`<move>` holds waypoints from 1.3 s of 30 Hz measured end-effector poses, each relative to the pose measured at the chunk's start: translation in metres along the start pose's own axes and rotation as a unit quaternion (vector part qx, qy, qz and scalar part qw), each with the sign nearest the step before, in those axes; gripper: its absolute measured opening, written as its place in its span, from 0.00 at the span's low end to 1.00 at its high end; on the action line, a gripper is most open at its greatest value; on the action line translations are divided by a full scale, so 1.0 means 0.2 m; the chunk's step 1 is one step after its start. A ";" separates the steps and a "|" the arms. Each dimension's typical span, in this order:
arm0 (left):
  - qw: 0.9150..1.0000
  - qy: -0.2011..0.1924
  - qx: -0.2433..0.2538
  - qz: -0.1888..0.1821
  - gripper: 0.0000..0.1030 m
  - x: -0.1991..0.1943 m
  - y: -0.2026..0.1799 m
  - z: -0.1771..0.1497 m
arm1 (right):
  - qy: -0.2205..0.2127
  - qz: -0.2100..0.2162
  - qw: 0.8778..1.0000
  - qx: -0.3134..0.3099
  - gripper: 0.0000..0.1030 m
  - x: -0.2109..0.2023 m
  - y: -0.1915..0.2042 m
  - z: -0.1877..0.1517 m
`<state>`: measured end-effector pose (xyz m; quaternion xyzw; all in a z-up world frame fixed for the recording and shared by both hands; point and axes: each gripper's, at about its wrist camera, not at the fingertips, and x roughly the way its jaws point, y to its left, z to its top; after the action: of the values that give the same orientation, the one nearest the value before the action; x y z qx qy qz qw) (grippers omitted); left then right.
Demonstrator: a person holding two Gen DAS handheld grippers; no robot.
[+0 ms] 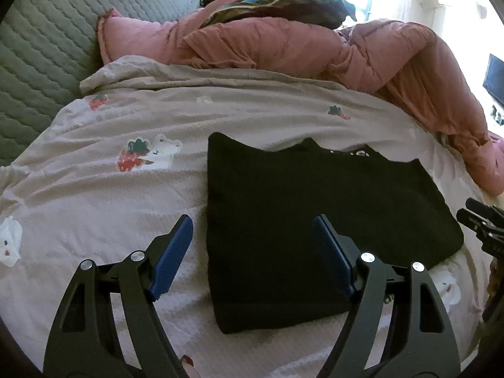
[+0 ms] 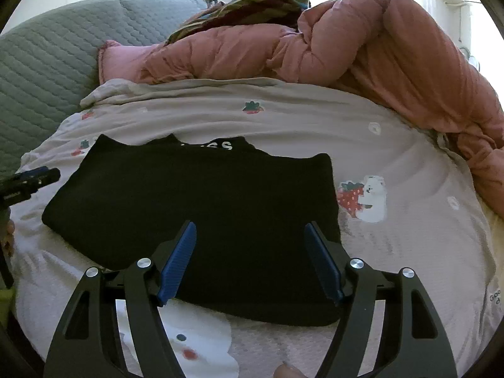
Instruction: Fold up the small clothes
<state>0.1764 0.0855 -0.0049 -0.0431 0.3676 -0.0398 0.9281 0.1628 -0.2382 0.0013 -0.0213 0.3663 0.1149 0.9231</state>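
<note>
Two grippers, left (image 1: 252, 230) and right (image 2: 250, 236), hover with jaws spread wide and empty above a folded black shirt (image 2: 195, 201), which lies flat on the strawberry-print bedsheet (image 2: 409, 245); a pink comforter (image 2: 378, 50) is bunched behind it.

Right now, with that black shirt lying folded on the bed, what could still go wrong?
The bedsheet under the black garment is soft and wrinkled, so a pinch might catch sheet along with cloth. Both grippers, left and right, are open and empty; grabbing only the top layer could undo the fold. The pink duvet crowds the far side.
</note>
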 end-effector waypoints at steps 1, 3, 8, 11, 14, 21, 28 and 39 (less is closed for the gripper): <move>1.000 0.002 0.001 -0.002 0.69 0.00 -0.01 -0.01 | 0.000 0.002 1.000 0.000 0.68 0.00 0.00 0.00; 1.000 0.006 0.003 -0.004 0.69 0.01 -0.03 -0.02 | 0.002 0.004 1.000 0.000 0.68 0.01 0.01 -0.01; 0.999 0.028 0.022 -0.019 0.69 0.04 -0.12 -0.08 | 0.012 0.010 1.000 -0.005 0.68 0.04 0.04 -0.02; 0.997 0.055 0.053 -0.017 0.69 0.11 -0.18 -0.14 | 0.026 0.004 1.000 -0.014 0.68 0.08 0.04 -0.04; 0.995 0.073 0.066 -0.008 0.69 0.16 -0.18 -0.19 | 0.043 -0.009 0.999 -0.014 0.68 0.12 0.01 -0.08; 0.995 0.075 0.060 -0.014 0.69 0.15 -0.16 -0.20 | 0.080 -0.001 0.995 0.055 0.75 0.21 -0.17 -0.20; 0.996 0.075 0.050 -0.018 0.69 0.13 -0.15 -0.21 | 0.082 0.001 0.995 0.065 0.77 0.18 -0.18 -0.21; 0.997 0.063 0.027 -0.021 0.73 0.08 -0.10 -0.18 | 0.054 0.017 0.997 0.054 0.83 0.03 -0.12 -0.16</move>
<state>0.1626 0.0618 -0.0390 -0.0232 0.4235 -0.0716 0.9027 0.1509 -0.2634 -0.0270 0.0285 0.4213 0.1089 0.8999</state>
